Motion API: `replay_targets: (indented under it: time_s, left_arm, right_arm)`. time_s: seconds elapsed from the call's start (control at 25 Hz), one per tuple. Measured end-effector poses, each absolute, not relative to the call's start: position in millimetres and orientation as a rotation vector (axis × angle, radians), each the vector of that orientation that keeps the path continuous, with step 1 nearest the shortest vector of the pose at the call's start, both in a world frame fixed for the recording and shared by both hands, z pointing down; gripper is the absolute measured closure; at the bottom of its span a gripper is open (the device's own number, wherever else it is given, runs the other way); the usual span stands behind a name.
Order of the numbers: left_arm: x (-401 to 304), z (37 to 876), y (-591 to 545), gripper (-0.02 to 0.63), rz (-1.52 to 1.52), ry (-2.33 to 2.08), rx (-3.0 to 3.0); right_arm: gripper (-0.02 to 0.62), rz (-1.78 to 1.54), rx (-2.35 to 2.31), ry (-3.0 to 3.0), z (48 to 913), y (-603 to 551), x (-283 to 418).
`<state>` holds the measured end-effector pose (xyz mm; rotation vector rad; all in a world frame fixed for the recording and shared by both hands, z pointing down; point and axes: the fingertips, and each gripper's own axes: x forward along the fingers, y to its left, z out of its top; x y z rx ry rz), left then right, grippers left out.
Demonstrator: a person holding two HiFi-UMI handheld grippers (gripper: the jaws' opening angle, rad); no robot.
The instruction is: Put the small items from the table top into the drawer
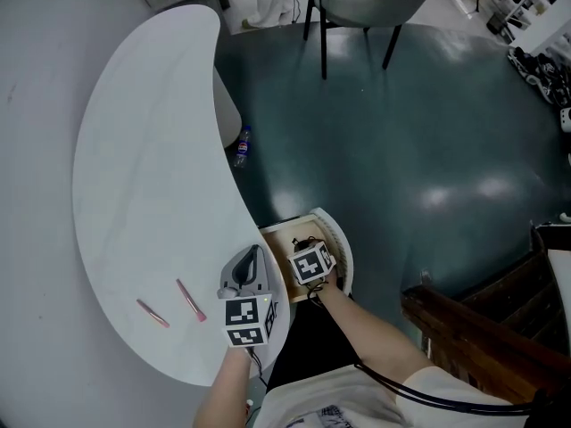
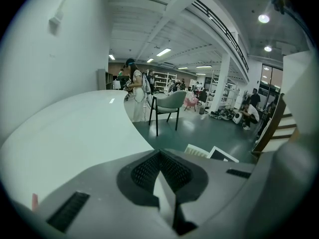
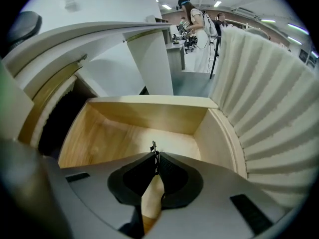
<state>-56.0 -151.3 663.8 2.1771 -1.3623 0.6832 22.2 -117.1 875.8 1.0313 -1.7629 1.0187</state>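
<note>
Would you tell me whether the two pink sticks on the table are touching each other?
Apart. The head view shows bare white table between the left stick and the right stick along their whole lengths.

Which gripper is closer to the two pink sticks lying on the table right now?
Left. The left gripper is at the table edge beside the pink sticks; the right gripper is further off, over the open drawer, shut on a small dark item.

a stick (image 1: pixel 153 313) lies left of another stick (image 1: pixel 190 300) on the counter (image 1: pixel 143 168), lower left; the drawer (image 1: pixel 278 250) stands open at the counter's right edge.
</note>
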Motion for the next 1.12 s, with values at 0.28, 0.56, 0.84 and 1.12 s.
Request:
replay_targets:
  time_s: [0.28, 0.56, 0.84, 1.12]
  left_arm:
    - [-56.2, 667.0, -149.1, 0.591, 0.676, -1.361, 2.163]
    - [-59.8, 669.0, -152.6, 0.591, 0.684, -1.382, 2.146]
    - [-65.3, 669.1, -150.4, 0.591, 0.668, -1.417, 2.108]
    - [-65.9, 669.4, -141.2, 0.591, 0.664, -1.43, 2.075]
  right_arm:
    - [0.555, 0.999, 1.099, -1.729, 890.5, -122.5, 29.6]
    - [0.555, 1.014, 1.085, -1.71, 903.0, -121.3, 28.5]
    - [0.554, 0.966, 1.053, -1.716, 906.8, -123.1, 26.2]
    - [0.555, 0.971, 1.057, -1.728, 904.6, -126.5, 26.0]
